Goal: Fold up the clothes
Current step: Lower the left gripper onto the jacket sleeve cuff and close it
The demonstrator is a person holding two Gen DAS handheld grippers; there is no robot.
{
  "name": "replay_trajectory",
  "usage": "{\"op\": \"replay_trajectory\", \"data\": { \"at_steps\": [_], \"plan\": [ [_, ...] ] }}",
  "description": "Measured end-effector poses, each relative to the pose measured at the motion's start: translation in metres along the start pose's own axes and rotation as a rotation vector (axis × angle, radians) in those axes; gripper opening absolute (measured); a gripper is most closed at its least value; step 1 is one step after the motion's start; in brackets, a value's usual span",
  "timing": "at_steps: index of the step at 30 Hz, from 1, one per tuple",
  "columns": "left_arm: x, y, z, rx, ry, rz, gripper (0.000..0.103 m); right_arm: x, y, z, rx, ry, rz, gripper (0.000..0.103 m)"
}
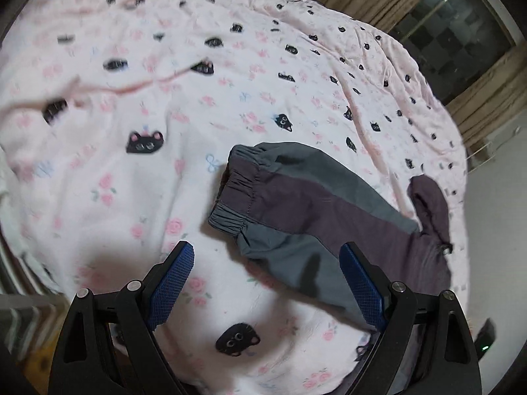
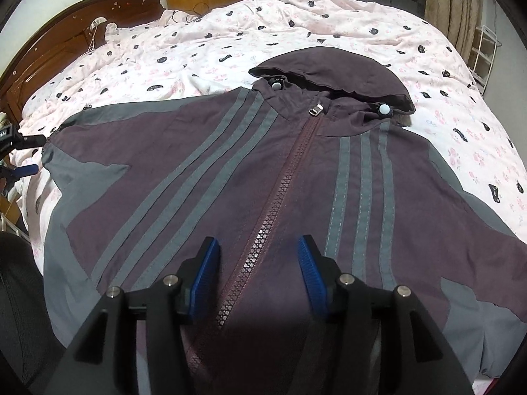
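The purple-and-grey hooded jacket (image 2: 280, 171) lies face up, zipped, flat on the pink cat-print bedspread (image 2: 378, 23), its sleeve cuff (image 1: 235, 194) stretched toward bare bedding. The right gripper (image 2: 258, 270) hovers spread above the zipper (image 2: 286, 181), holding nothing. The left gripper (image 1: 266, 283) is spread wide near that sleeve, apparently not touching it, with open bedspread beyond.

Your jacket (image 2: 280, 177): dull plum body, grey side panels, triple grey stripes each side of the zip, pale toggles. Bedspread (image 2: 362, 26): pale pink, rose sprigs, black cat faces. Gripper pads (image 1: 173, 283): blue on black.
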State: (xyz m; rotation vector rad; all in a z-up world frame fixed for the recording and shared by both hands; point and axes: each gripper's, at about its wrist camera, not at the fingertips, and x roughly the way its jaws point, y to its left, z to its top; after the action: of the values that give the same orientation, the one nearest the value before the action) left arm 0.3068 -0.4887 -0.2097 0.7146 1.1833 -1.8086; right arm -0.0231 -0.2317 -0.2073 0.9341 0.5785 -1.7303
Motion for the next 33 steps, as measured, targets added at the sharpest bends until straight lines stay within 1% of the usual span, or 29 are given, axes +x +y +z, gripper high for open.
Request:
{"op": "replay_trajectory", "data": {
  "at_steps": [6,12,15,17,23,27,30,32,33],
  "plan": [
    [0.012,0.015,0.007,-0.104,0.032,-0.076,0.087,0.0,0.001,0.0,0.008,0.003,0.0,0.053],
    [0.016,0.009,0.007,-0.092,0.021,-0.089,0.088,-0.001,0.001,-0.001,0.006,0.009,0.004,0.053],
    [0.016,0.008,0.007,-0.1,0.016,-0.132,0.088,-0.001,0.001,-0.002,0.005,0.01,0.002,0.053],
    [0.017,0.01,0.009,-0.116,0.02,-0.176,0.088,-0.002,0.001,-0.002,0.008,0.011,0.003,0.053],
    [0.025,0.03,0.013,-0.209,0.011,-0.283,0.087,-0.005,-0.001,-0.004,0.028,0.014,0.017,0.053],
    [0.032,0.039,0.013,-0.237,0.001,-0.33,0.086,-0.01,-0.005,-0.008,0.047,0.008,0.022,0.053],
    [0.032,0.044,0.011,-0.249,-0.035,-0.343,0.079,-0.014,-0.008,-0.011,0.067,0.006,0.027,0.053],
    [0.033,0.047,0.01,-0.254,-0.05,-0.346,0.071,-0.015,-0.01,-0.013,0.078,0.006,0.03,0.053],
    [0.033,0.049,0.01,-0.258,-0.057,-0.345,0.068,-0.016,-0.01,-0.014,0.081,0.006,0.03,0.053]
  ]
}}
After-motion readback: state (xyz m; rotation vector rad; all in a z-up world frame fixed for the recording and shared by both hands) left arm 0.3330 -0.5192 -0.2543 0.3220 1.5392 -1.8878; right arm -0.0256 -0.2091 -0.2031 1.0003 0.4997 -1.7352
